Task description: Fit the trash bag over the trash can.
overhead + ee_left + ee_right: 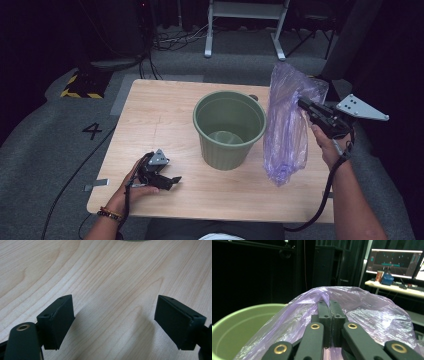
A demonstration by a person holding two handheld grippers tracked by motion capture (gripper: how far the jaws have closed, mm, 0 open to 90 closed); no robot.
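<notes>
Setting: dark studio, wooden tabletop (165, 115) mid-frame.
Right gripper (328, 305): jaws pinched tight on a fold of the purple plastic bag (286, 125), hanging right of centre beside the green bucket (229, 129).
Left gripper (114, 322): jaws wide, empty, lower left.
Handling: likely light, limp, slippery film; grip bunched folds near the mouth.

Glossy crinkled plastic bag (286, 135), matt plastic bin (229, 129), smooth wood-grain table (165, 120).

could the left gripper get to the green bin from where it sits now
Probably yes. The left gripper rests open on the table, with bare wood between it and the green bin. The purple bag hangs on the bin's far side, in the right gripper.
</notes>
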